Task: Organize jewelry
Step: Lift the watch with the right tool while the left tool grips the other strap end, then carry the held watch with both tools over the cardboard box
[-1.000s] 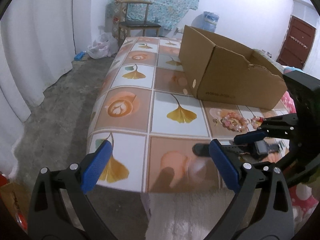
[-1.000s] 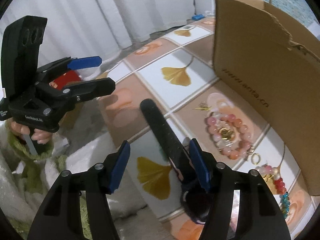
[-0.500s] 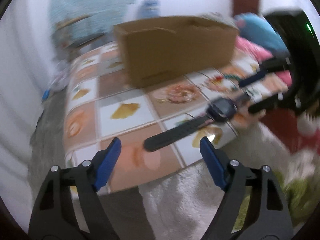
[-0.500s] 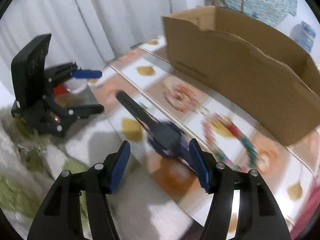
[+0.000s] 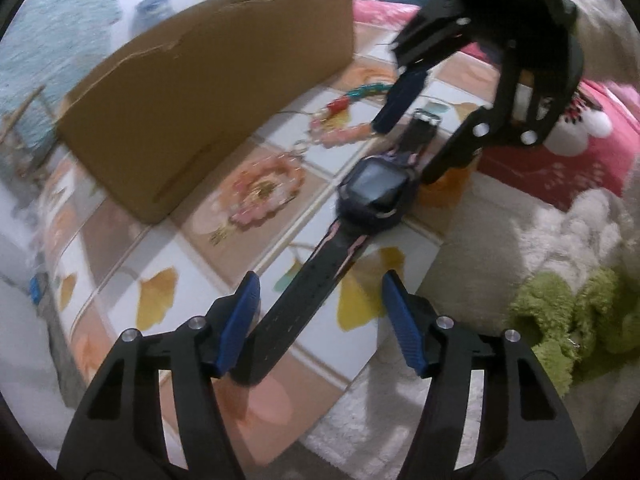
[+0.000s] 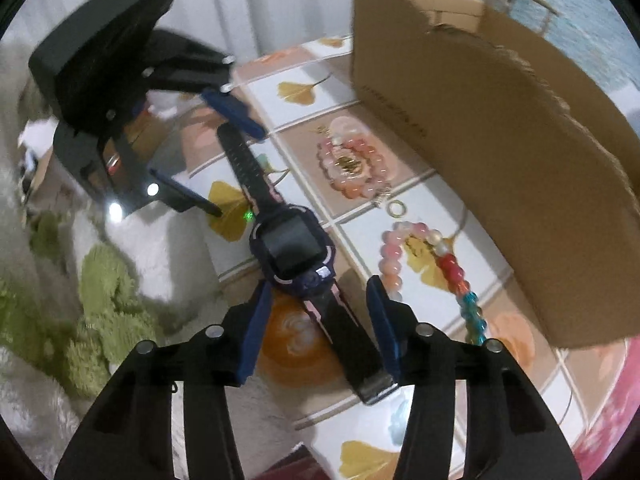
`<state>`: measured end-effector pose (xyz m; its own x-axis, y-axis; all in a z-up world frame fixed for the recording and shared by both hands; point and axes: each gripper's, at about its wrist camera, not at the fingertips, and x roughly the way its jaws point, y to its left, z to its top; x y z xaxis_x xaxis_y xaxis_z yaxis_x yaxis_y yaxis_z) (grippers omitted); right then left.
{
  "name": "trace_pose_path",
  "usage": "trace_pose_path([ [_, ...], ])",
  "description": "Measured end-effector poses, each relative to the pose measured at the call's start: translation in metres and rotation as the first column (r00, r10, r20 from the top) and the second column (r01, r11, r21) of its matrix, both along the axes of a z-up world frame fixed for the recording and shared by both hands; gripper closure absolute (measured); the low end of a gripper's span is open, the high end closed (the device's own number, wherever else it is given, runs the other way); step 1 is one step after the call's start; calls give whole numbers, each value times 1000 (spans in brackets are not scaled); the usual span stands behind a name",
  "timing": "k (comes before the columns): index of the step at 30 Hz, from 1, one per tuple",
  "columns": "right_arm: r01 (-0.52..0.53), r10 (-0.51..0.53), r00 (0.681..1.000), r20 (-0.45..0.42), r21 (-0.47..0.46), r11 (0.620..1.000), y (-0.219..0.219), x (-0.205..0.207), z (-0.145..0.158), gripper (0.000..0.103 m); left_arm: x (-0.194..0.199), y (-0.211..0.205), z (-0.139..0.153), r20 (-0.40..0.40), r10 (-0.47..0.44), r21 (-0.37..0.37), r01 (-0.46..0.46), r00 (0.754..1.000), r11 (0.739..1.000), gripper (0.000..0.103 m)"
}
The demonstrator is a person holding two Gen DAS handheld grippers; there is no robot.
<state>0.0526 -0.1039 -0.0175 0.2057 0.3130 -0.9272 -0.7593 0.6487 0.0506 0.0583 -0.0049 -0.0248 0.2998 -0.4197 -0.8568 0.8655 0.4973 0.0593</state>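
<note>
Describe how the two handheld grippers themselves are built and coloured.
Both match. The left gripper and right gripper have angular black frames with cut-out slots, silver round rivets at the joints, and two fingers faced with ribbed blue pads. Seen from the left wrist view, the right gripper's bulky black body carries a small green light.
</note>
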Motion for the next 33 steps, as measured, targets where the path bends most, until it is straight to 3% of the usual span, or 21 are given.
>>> trace_pose_path([
  [5,-95,95,995,-20,-17,995,7,4,-5,62,7,-6,1,-51,-98,11,99,994,995,48],
  [8,-134,134,990,-34,-17,991,5,6,-3,64,13,-10,1,-91,-147,14,149,985,989,58],
  [12,-162,161,986,-53,-10,987,6,12,-3,68,20,-18,1,-93,-209,33,213,973,977,67],
  [19,-174,173,983,-55,-19,984,4,10,0,75,22,-36,3,-105,-272,59,280,956,958,73],
  [24,-174,173,984,-40,-34,984,6,6,1,76,20,-50,4,-84,-288,84,295,954,952,77],
  [33,-147,149,989,21,-50,988,7,-11,10,78,-19,-72,9,9,-320,149,315,947,937,79],
])
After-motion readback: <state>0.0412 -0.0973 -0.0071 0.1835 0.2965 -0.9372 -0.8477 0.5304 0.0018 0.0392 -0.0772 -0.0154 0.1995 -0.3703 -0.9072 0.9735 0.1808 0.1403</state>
